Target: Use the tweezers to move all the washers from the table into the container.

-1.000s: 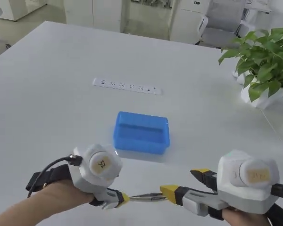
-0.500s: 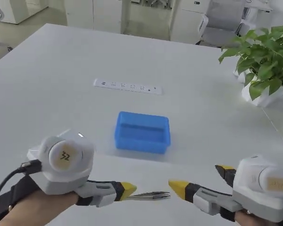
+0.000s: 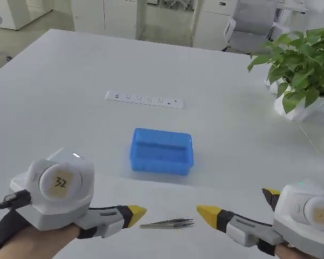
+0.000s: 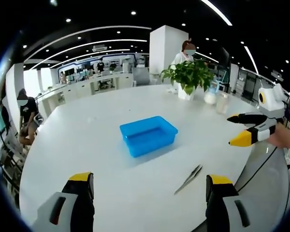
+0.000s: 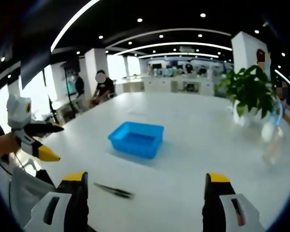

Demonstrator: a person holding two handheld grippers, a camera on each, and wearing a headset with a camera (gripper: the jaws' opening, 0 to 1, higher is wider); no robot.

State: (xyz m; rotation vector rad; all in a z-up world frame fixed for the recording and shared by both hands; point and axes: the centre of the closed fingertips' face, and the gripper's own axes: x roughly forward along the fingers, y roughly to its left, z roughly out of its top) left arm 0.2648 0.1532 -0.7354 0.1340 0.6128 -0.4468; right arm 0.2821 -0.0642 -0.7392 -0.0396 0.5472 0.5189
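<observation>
Metal tweezers (image 3: 167, 223) lie flat on the white table (image 3: 70, 97) near its front edge, between both grippers. They also show as tweezers (image 4: 188, 178) and tweezers (image 5: 113, 191) in the gripper views. My left gripper (image 3: 134, 214) is just left of them, open and empty, a small gap from their end. My right gripper (image 3: 235, 208) is to their right, open and empty. A blue rectangular container (image 3: 162, 151) stands beyond the tweezers, with nothing visible inside. I see no washers on the table.
A white power strip (image 3: 144, 99) lies beyond the container. A potted green plant (image 3: 302, 70) stands at the far right. People stand in the background of the gripper views. The table edge runs close behind the grippers.
The left gripper has let go of the tweezers and drawn back to the left. The right gripper has drawn back to the right. The tweezers now lie free on the table.
</observation>
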